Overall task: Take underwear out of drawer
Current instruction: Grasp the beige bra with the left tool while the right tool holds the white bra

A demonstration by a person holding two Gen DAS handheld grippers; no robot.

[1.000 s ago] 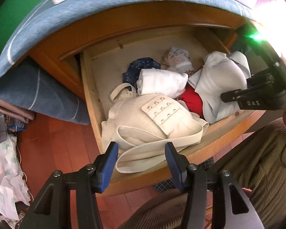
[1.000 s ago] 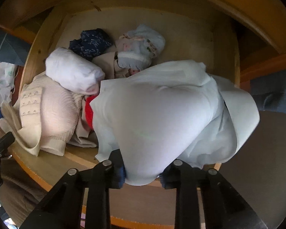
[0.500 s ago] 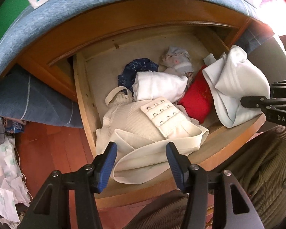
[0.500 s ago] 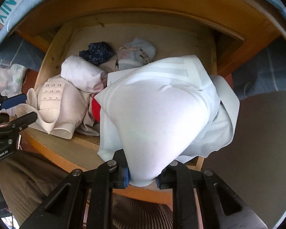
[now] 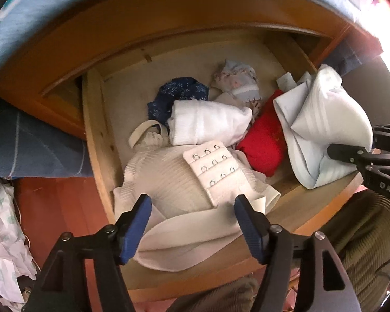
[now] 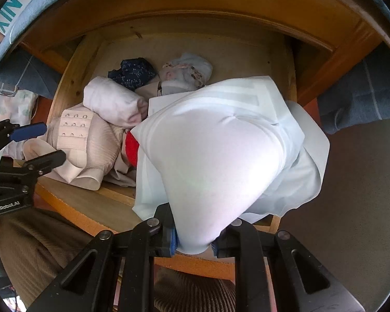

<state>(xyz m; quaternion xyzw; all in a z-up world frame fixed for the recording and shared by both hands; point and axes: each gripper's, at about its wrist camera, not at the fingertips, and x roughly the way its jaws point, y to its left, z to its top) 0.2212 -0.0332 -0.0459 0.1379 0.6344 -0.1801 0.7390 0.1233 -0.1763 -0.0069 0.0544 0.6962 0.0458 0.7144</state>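
**Left claw over cream bra; right claw holding white garment**

Your left gripper (image 5: 192, 208), jaws just widened and empty, hangs directly above the cream bra (image 5: 184, 182) at the drawer's (image 5: 98, 140) near-left corner, band running left-right. Farther right, your right gripper (image 6: 195, 241) is clamped on the white garment (image 6: 215, 150), lifted above the drawer's near-right edge.

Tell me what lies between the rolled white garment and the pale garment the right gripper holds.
A red garment lies between the rolled white garment and the pale garment, clearest in the left wrist view.
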